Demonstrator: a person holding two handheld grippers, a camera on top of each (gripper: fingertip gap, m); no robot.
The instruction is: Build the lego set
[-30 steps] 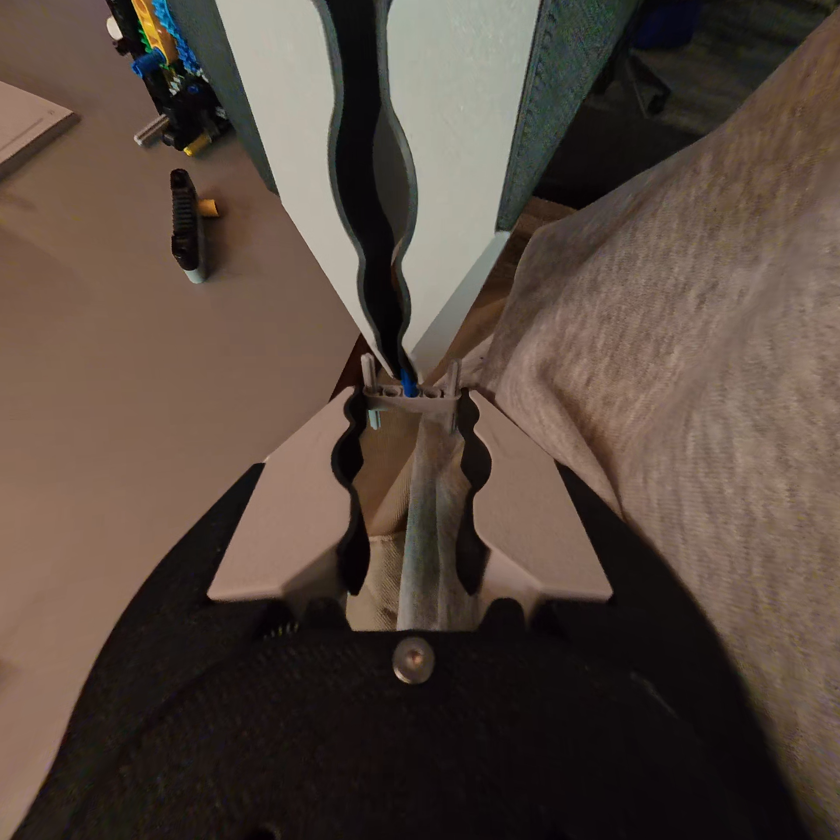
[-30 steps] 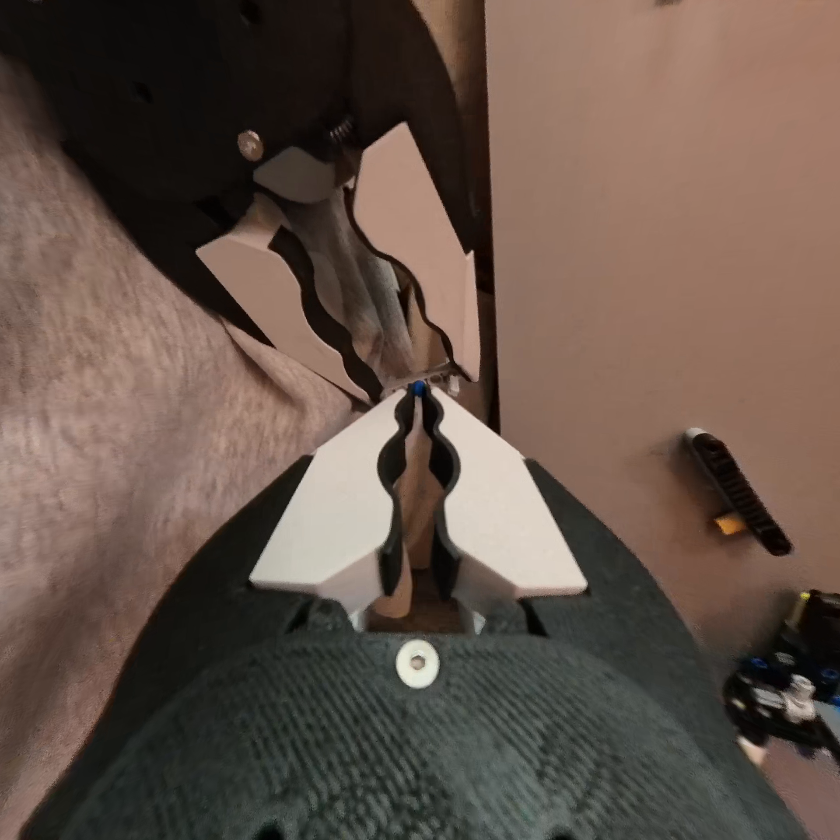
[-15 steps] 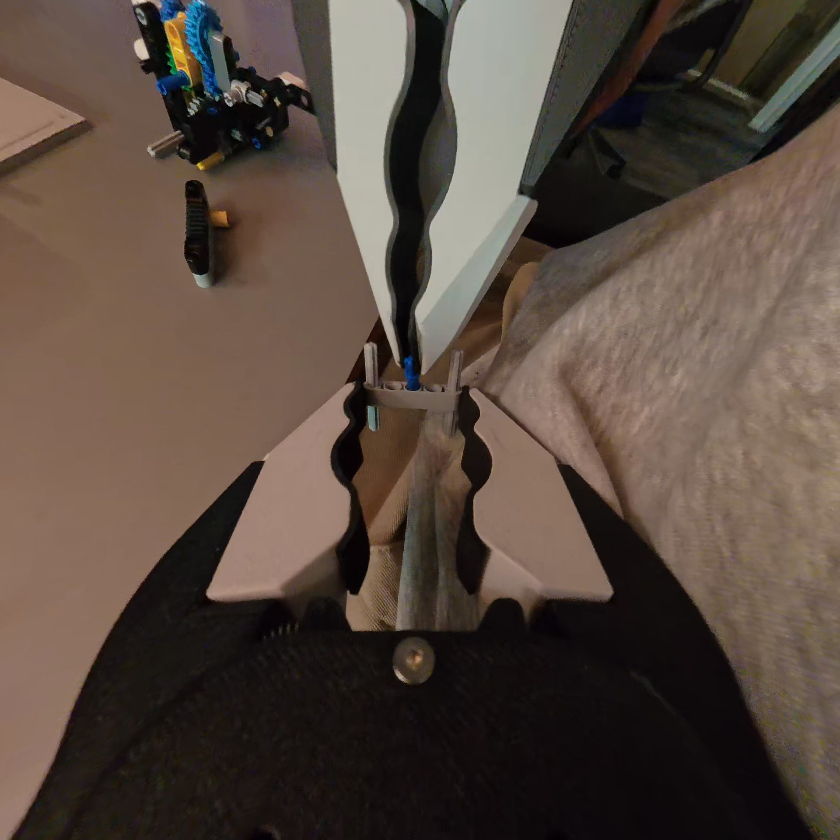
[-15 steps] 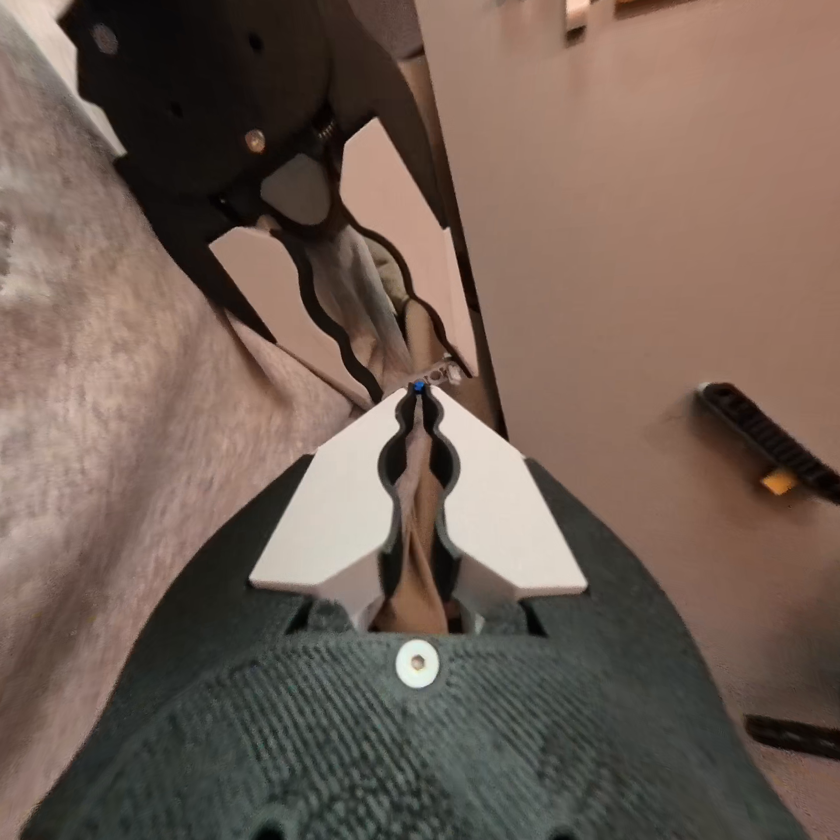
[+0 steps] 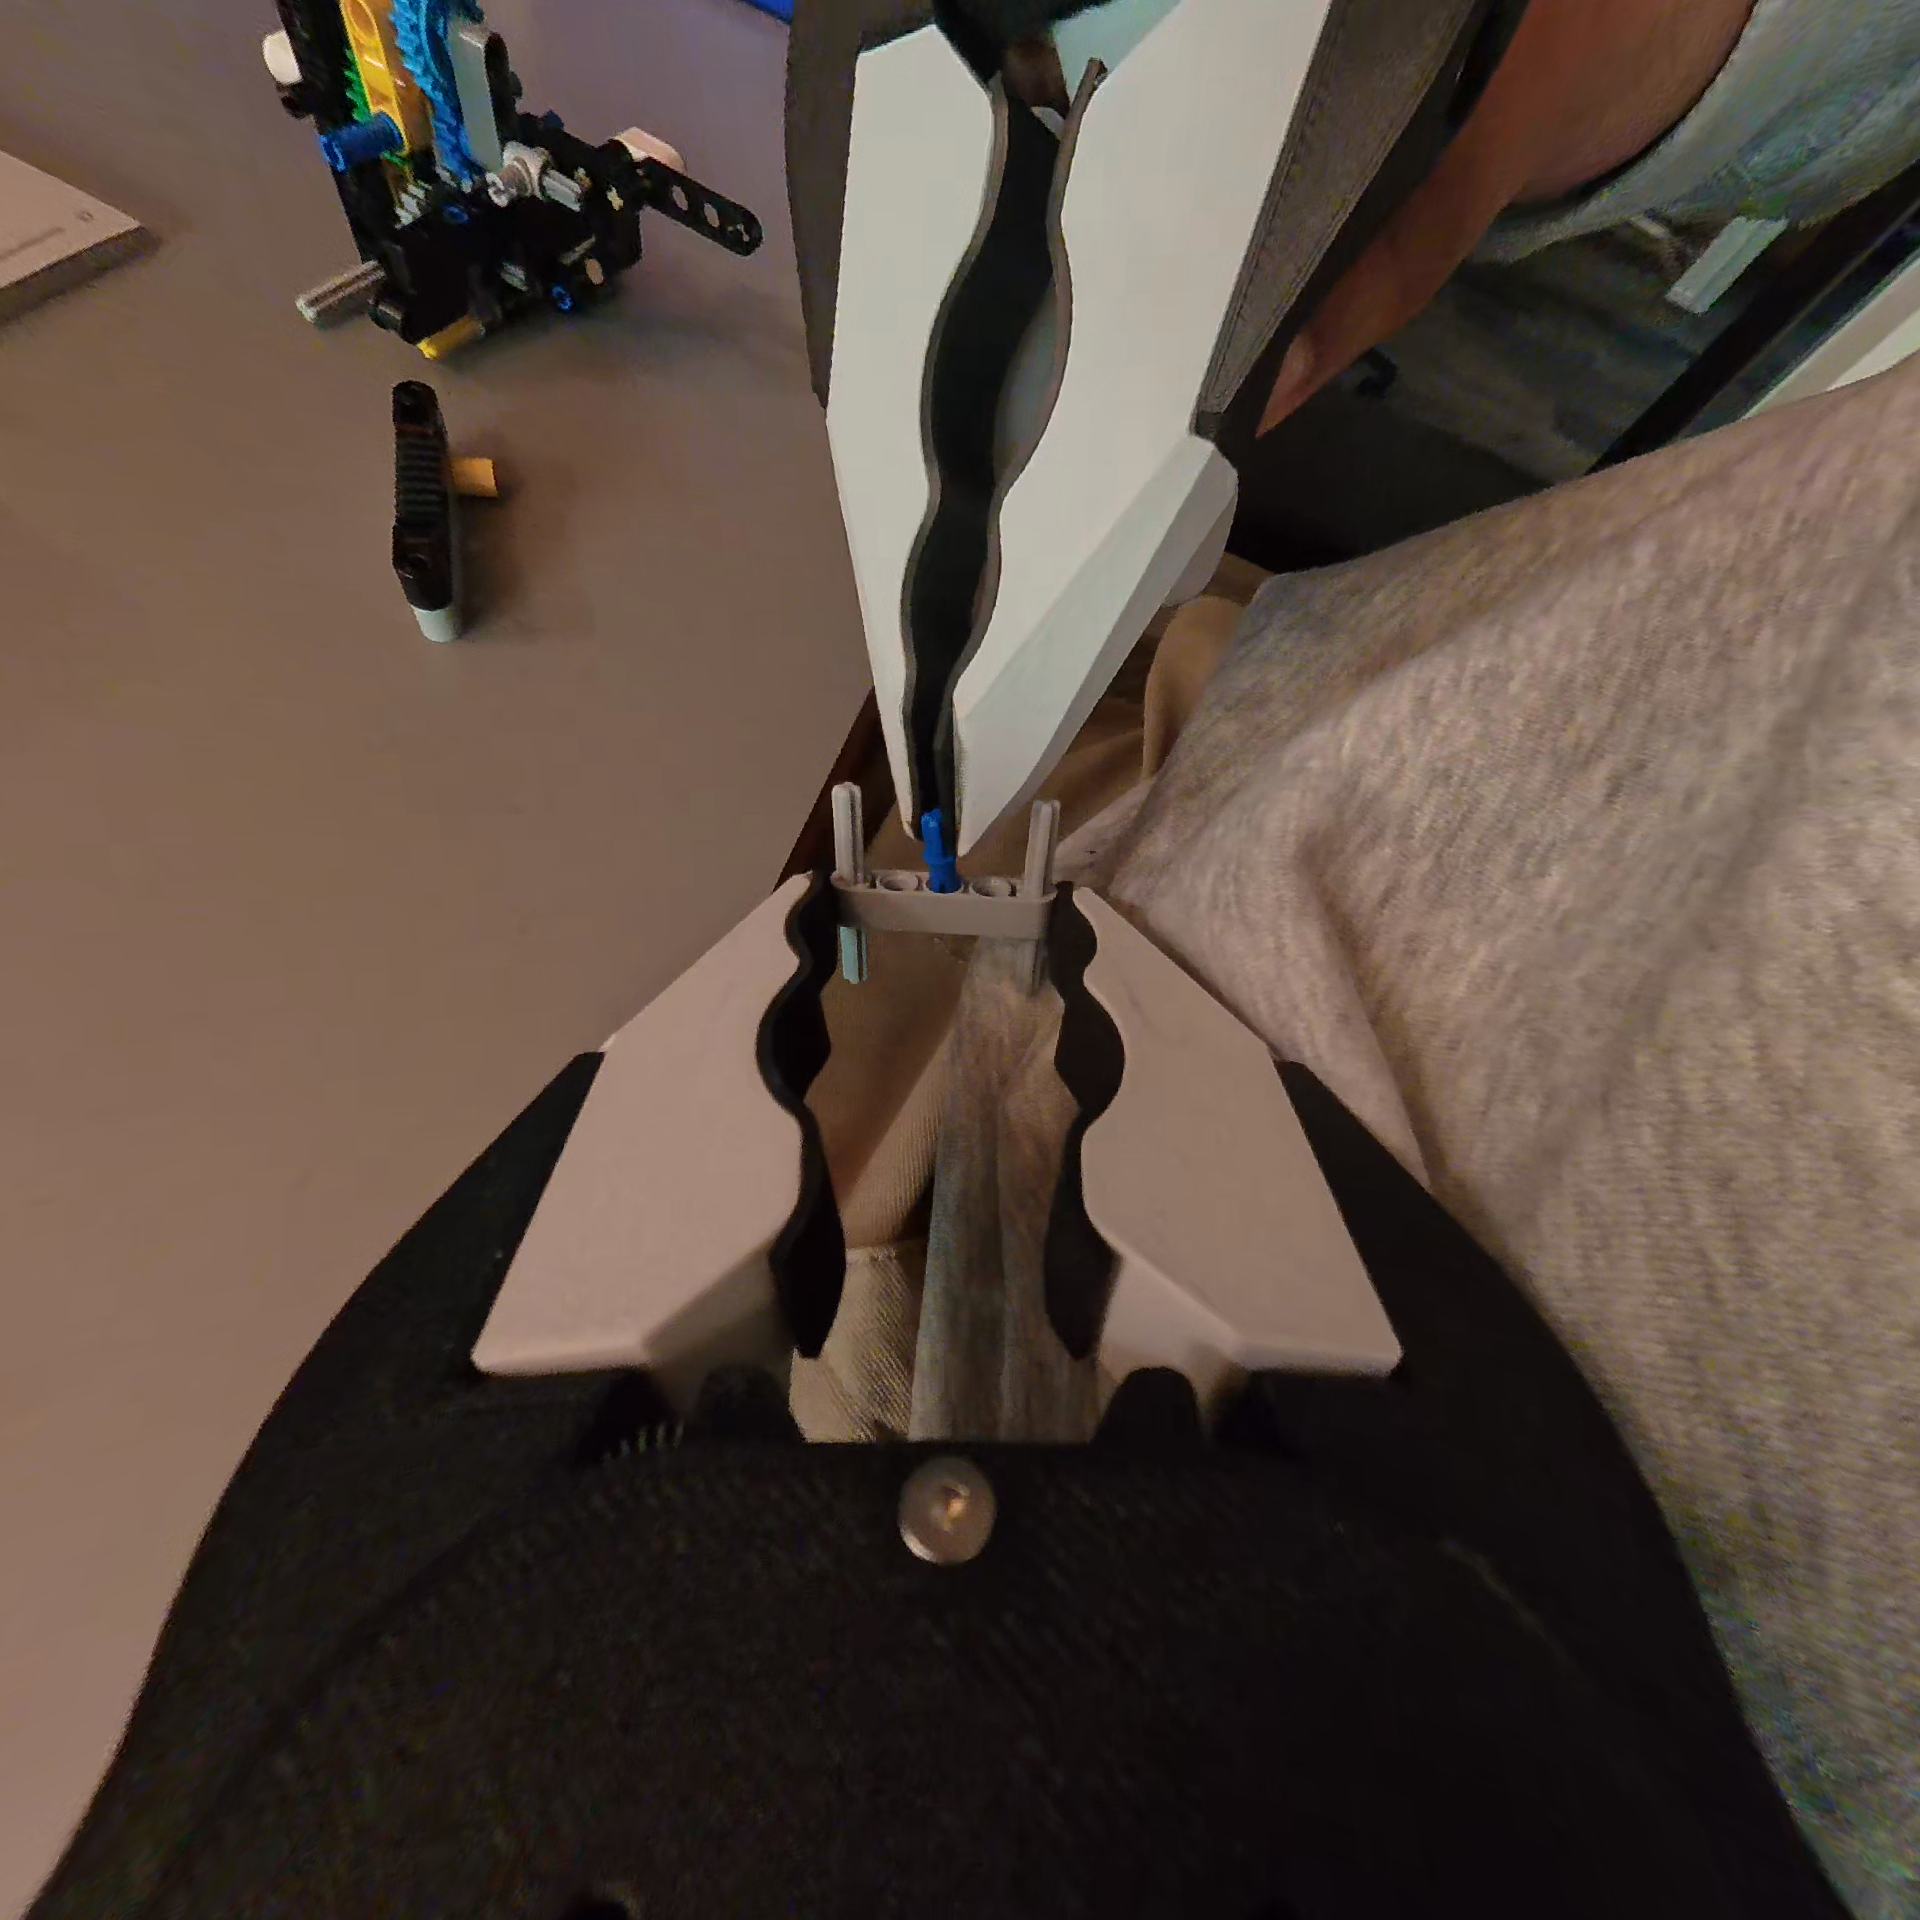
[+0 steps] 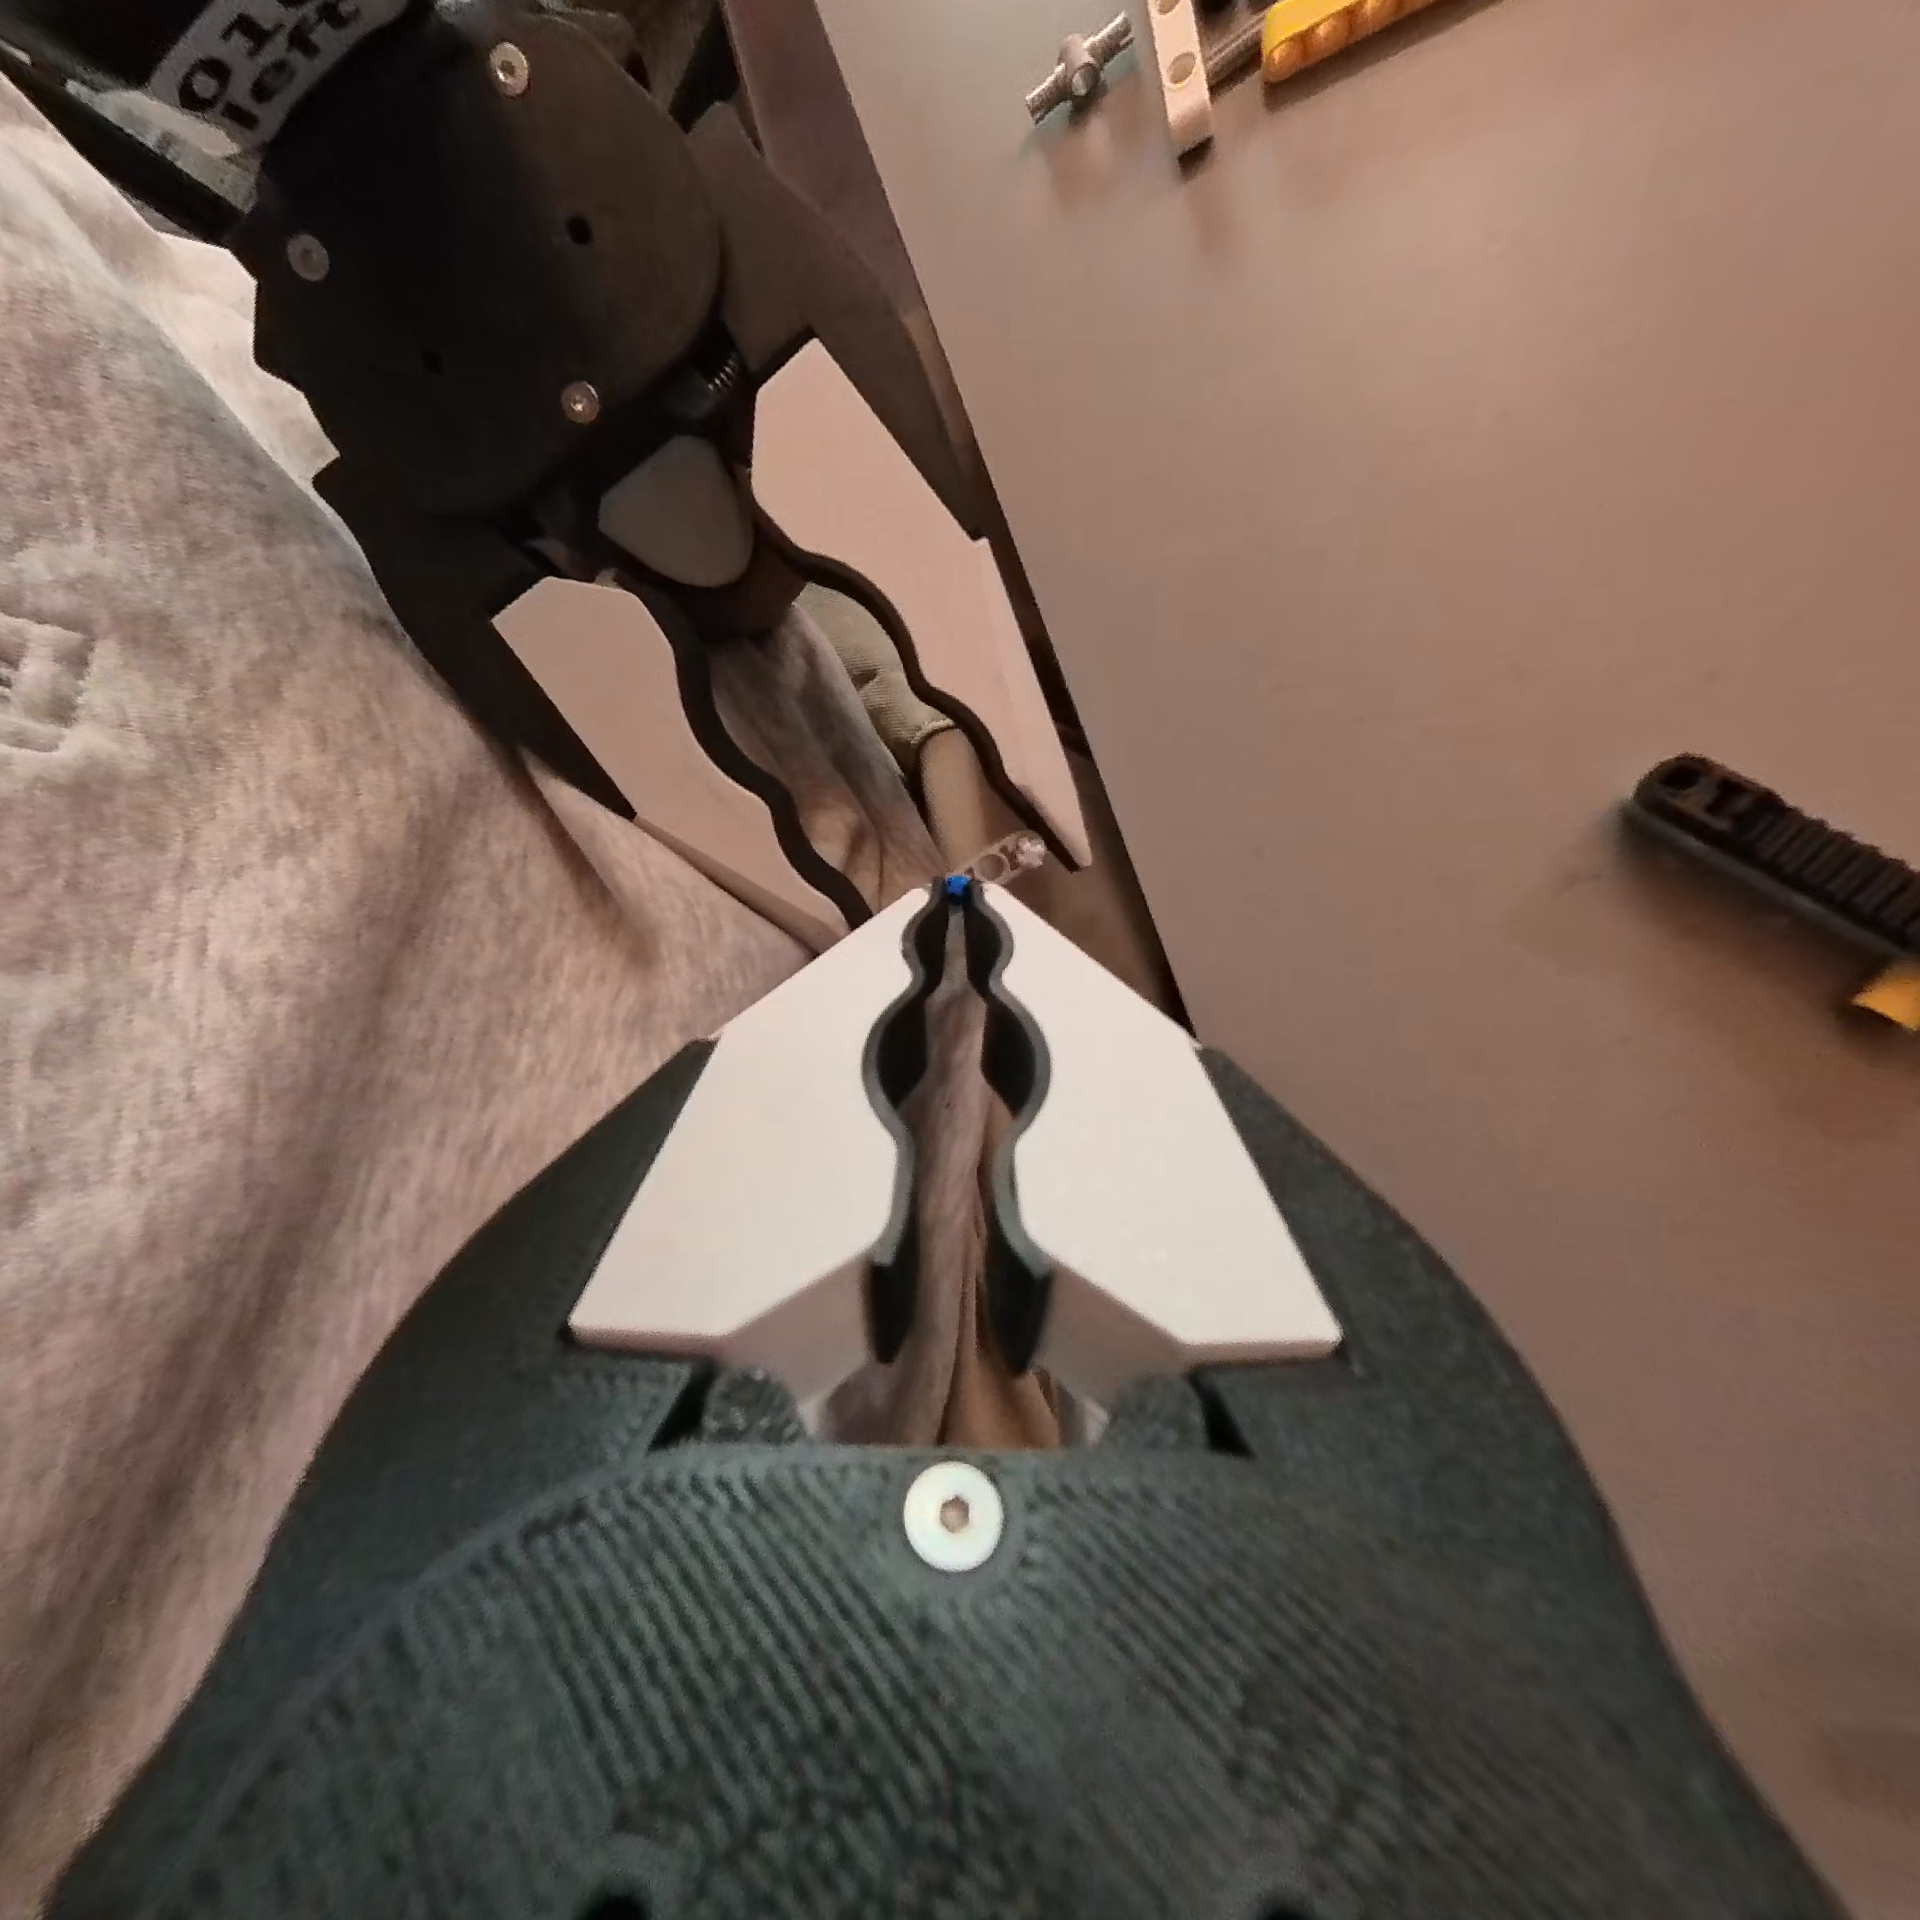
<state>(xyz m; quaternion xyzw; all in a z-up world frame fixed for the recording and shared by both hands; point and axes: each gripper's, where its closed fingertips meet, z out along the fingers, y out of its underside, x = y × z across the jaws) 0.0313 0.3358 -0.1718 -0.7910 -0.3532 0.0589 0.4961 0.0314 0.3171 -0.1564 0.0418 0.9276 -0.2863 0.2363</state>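
Observation:
My left gripper (image 5: 945, 914) is shut on a short grey lego beam (image 5: 940, 906) with a grey axle (image 5: 850, 844) through each end, held off the table edge over a person's lap. My right gripper (image 6: 956, 891) is shut on a small blue pin (image 6: 954, 886). In the left wrist view the right gripper (image 5: 940, 821) comes from above and the blue pin (image 5: 937, 844) stands in a middle hole of the beam. The beam (image 6: 1000, 860) and the left gripper (image 6: 935, 862) show small beyond my right fingertips.
A partly built black, yellow and blue lego model (image 5: 473, 197) stands far on the grey table (image 5: 312, 831). A black toothed beam with a tan pin (image 5: 424, 499) lies nearer. Loose white and yellow parts (image 6: 1184, 62) lie at the far edge. A person's grey sleeve (image 5: 1558, 935) fills the right. The tips of both grippers are at nearly the same place.
Both grippers have tilted and shifted together, so more of the table and the model shows. The blue pin stays at the beam's middle hole. Both grips are unchanged.

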